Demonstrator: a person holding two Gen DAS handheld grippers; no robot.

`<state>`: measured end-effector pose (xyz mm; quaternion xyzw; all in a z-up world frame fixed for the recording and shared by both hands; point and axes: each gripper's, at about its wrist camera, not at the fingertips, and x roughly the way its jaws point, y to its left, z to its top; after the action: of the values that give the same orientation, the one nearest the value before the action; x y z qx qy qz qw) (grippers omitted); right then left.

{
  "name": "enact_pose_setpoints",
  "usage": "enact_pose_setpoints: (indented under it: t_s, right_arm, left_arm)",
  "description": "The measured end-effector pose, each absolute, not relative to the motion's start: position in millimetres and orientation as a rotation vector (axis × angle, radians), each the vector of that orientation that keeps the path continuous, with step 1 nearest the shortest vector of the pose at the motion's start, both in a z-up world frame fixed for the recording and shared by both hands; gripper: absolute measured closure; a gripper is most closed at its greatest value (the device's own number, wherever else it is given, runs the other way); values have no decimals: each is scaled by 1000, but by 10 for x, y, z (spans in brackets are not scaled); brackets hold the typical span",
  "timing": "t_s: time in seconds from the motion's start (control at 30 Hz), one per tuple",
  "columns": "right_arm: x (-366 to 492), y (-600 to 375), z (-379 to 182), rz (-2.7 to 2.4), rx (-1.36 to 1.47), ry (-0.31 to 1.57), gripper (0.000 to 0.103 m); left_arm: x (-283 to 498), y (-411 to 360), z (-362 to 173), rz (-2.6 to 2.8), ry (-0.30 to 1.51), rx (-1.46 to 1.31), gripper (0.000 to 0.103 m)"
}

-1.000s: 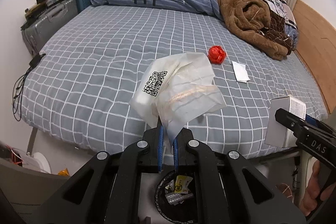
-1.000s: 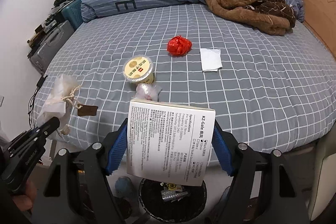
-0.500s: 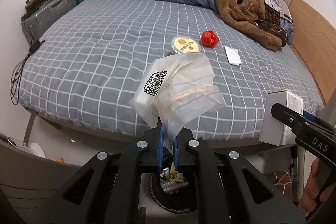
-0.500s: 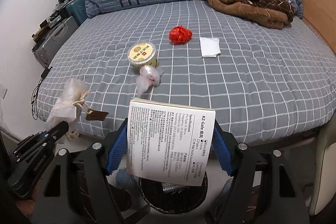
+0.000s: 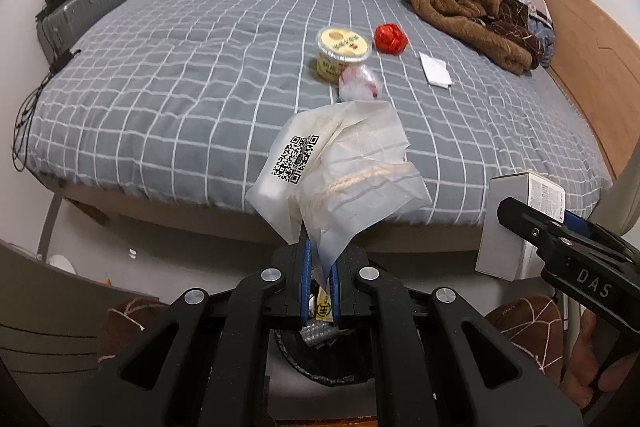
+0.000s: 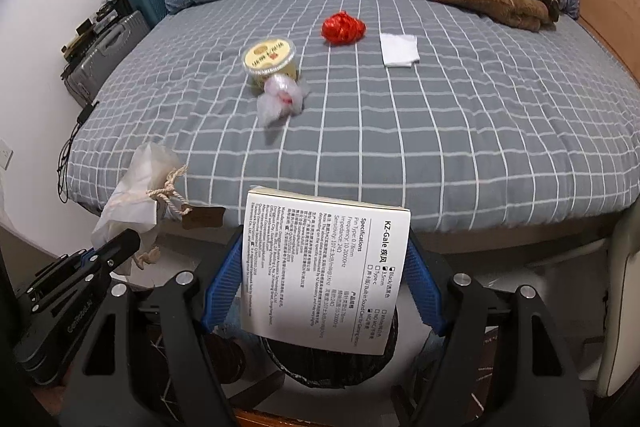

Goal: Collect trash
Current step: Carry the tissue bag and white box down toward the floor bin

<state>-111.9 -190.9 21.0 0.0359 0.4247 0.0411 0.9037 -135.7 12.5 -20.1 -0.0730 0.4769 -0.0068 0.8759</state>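
**A:** Left wrist view, from the left of the frame: the bed (image 5: 180,99) fills the upper half, and at centre the left gripper (image 5: 320,269) has its jaws clamped on the lower corner of a translucent plastic bag (image 5: 340,171) with a QR label. Directly under the jaws, at lower centre, sits the black trash bin (image 5: 320,363) with wrappers already inside. What is the danger?

**B:** The bag is light and billows wide. Let go from this height, it could drift and land on the bin's rim or on the floor. It may also cling to the blue pads.

**A:** And at the right of the frame?

**B:** The right gripper (image 6: 320,267) has its jaws shut on the sides of a white printed box (image 6: 324,267). In the right wrist view the box hangs low in the frame, above the same bin (image 6: 332,367). Both loads share one opening, so dropped together they could collide and one could bounce out.

**A:** What differs from a second ago?

**B:** Both grippers have drawn back from the bed and risen. The mattress edge now lies higher in each frame, and the bin shows more fully beneath. The yellow cup (image 5: 342,53), crumpled clear wrapper (image 5: 360,85), red wrapper ball (image 5: 391,39) and white napkin (image 5: 436,73) remain on the bed, uncollected.
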Motion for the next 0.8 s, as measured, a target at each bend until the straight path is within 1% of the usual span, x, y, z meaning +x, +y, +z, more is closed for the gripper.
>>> enact_pose_setpoints:
  t_s: [0.33, 0.8]
  right_arm:
    - [-1224, -1956, -135, 71, 76, 922, 33]
    - [-1253, -1978, -591, 68, 68, 973, 33]
  left_arm:
    - [-1521, 7, -600, -24, 1048, -142, 96]
    - [-1591, 32, -1140, -20, 1113, -166, 96]
